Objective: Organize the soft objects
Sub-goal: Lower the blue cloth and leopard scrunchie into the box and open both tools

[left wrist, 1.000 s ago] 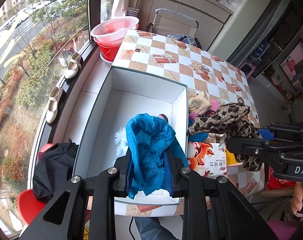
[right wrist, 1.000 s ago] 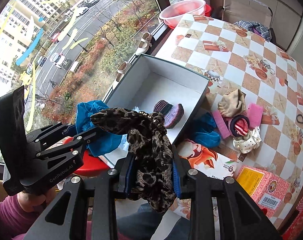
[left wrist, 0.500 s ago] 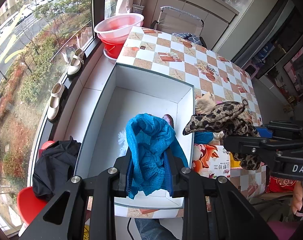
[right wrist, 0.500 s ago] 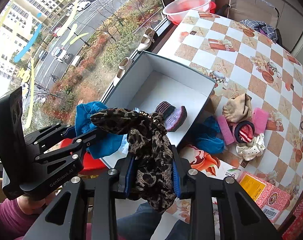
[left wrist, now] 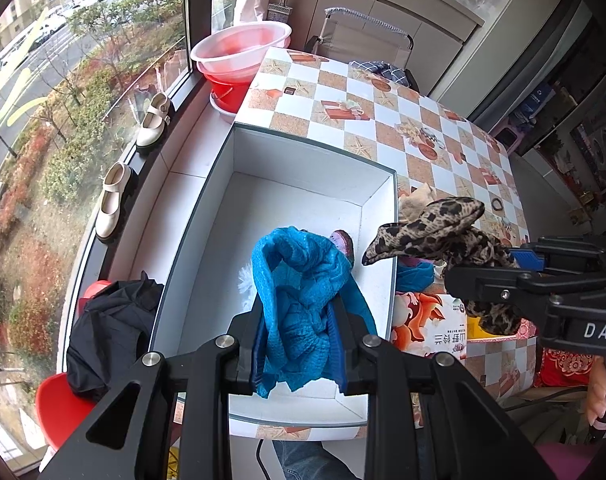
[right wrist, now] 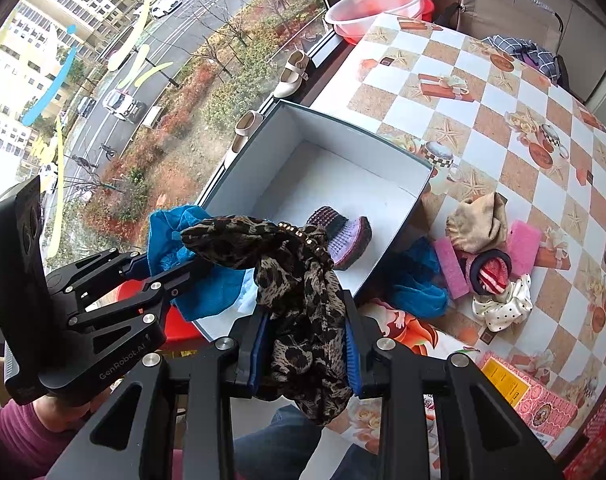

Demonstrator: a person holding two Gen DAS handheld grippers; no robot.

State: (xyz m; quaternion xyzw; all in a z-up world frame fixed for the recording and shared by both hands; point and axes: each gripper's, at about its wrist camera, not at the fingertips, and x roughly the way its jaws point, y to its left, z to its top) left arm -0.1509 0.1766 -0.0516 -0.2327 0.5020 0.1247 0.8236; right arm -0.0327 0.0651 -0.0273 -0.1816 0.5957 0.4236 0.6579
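Observation:
My left gripper (left wrist: 299, 344) is shut on a blue knitted cloth (left wrist: 299, 280), held above the near end of a white open box (left wrist: 263, 216). My right gripper (right wrist: 307, 352) is shut on a leopard-print fabric (right wrist: 299, 280), hanging just right of the box's near corner. The same leopard fabric (left wrist: 435, 232) shows in the left wrist view beside the box's right wall. A purple knitted piece (right wrist: 343, 236) lies inside the box (right wrist: 343, 184). On the checked table (right wrist: 503, 112) right of the box lie a beige cloth (right wrist: 479, 220), pink pads (right wrist: 523, 240), a red-striped headband (right wrist: 491, 272) and a dotted white scrunchie (right wrist: 503, 304).
A pink basin (left wrist: 239, 48) stacked on a red one stands at the table's far left corner. Cream shoes (left wrist: 115, 196) rest on the window sill. A black garment (left wrist: 111, 320) lies on a red stool left of the box. Printed cartons (right wrist: 523, 392) sit at the table's near edge.
The right gripper with the leopard fabric has shifted slightly toward the box. The left gripper keeps the blue cloth over the box, almost still.

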